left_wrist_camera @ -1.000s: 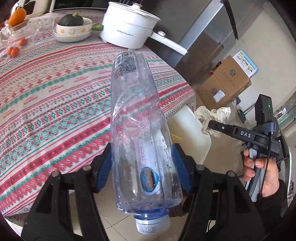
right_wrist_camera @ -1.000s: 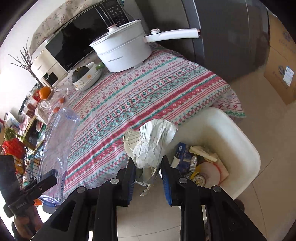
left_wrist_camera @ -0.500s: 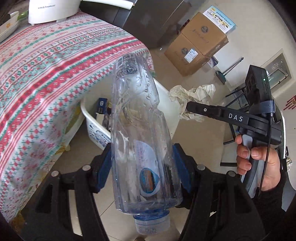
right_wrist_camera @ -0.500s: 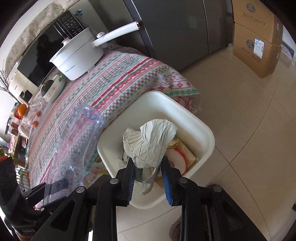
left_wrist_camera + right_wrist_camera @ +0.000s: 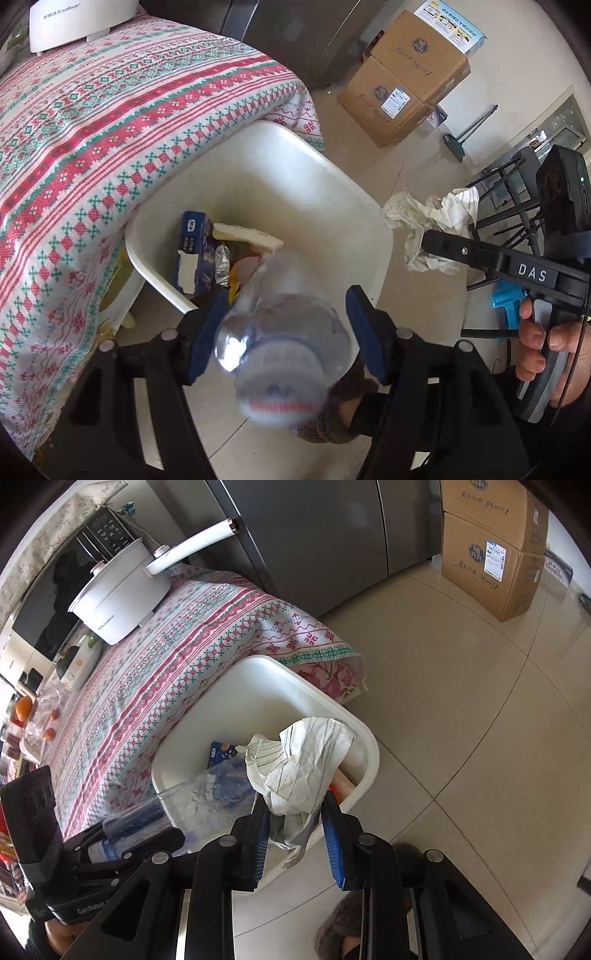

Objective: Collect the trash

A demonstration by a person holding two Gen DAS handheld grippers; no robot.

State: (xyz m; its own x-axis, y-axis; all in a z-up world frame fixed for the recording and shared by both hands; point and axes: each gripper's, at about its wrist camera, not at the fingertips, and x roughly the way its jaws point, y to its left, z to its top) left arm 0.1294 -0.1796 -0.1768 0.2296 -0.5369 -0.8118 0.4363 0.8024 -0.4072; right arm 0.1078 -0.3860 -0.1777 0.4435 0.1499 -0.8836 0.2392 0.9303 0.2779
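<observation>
My left gripper is open, its blue pads apart from a clear plastic bottle that is blurred and tilted, mouth end pointing down into the white trash bin. In the right wrist view the bottle lies over the bin's near rim. My right gripper holds a crumpled white paper between widening pads above the bin's near corner; the paper also shows in the left wrist view. The bin holds a blue box and other trash.
The bin stands on the tiled floor against a table with a red, green patterned cloth. A white pot sits on the table. Cardboard boxes stand by the grey fridge. A slippered foot is below.
Both grippers moved over the bin. The left gripper opened and the bottle tipped forward, dropping toward the bin. The right gripper's pads have spread wider around the paper.
</observation>
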